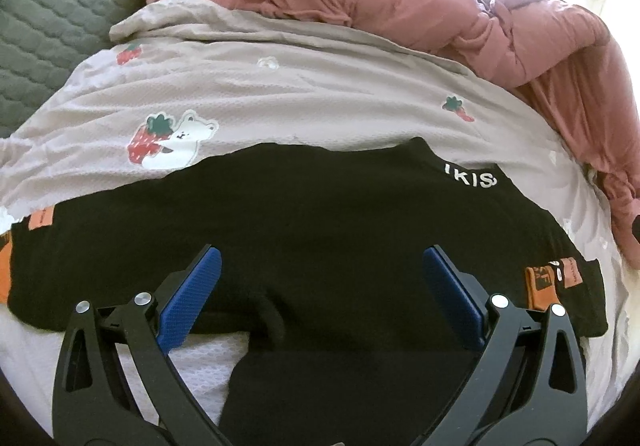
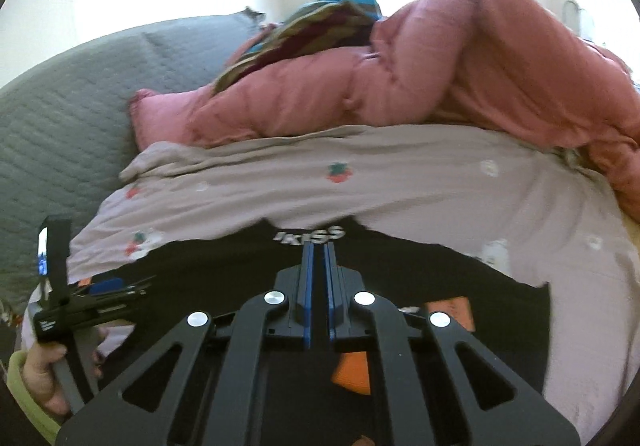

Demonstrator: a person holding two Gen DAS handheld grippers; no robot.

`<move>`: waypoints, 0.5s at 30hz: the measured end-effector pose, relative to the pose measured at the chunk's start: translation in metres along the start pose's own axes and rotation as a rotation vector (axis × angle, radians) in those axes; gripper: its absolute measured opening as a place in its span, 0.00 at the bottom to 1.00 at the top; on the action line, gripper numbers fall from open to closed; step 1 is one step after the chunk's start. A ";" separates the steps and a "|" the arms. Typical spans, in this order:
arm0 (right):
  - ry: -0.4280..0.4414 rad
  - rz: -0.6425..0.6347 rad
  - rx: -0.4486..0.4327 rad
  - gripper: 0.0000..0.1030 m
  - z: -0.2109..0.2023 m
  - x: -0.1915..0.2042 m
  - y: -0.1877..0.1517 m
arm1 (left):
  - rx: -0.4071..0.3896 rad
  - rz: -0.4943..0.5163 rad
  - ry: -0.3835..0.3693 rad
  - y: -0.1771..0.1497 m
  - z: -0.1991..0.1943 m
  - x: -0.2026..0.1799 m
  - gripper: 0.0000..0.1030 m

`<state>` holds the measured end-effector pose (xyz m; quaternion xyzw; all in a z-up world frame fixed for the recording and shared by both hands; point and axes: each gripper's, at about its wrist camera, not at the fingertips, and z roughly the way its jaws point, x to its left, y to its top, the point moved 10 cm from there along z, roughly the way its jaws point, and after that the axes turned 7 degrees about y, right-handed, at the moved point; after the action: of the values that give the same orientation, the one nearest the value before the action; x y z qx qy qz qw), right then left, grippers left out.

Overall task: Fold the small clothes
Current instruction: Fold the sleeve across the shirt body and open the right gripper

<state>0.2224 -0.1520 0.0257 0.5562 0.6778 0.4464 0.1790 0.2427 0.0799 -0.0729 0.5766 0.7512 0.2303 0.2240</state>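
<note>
A black T-shirt (image 1: 320, 206) with orange patches and white neck lettering (image 1: 470, 178) lies spread on a beige strawberry-print sheet (image 1: 280, 94). My left gripper (image 1: 320, 251) stands open over the shirt's near part, its blue pads (image 1: 188, 298) wide apart with nothing between them. In the right wrist view the same shirt (image 2: 460, 278) lies below my right gripper (image 2: 319, 246), which is shut just short of the neck lettering (image 2: 308, 236); I see no cloth between its pads. The left gripper (image 2: 128, 284) shows at the left, held by a hand (image 2: 40, 366).
A pink padded quilt (image 1: 420, 6) is heaped along the far side, with a striped colourful cloth (image 2: 320, 26) on it. Grey quilted padding (image 1: 52, 18) lies to the far left. White mesh fabric (image 1: 208, 362) shows at the near edge. Bright window light fills the background.
</note>
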 end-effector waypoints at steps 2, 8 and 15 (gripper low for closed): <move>0.013 -0.025 0.017 0.18 0.003 0.008 -0.003 | 0.013 -0.003 -0.006 -0.002 0.003 0.000 0.92; -0.026 -0.170 0.204 0.60 0.015 -0.002 -0.054 | 0.015 0.021 -0.002 -0.005 0.002 -0.004 0.92; -0.188 -0.364 0.395 0.60 0.035 -0.032 -0.122 | 0.028 0.036 0.043 -0.006 0.007 0.001 0.92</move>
<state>0.1854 -0.1646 -0.0994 0.4885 0.8208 0.2126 0.2062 0.2423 0.0804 -0.0819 0.5880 0.7485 0.2360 0.1957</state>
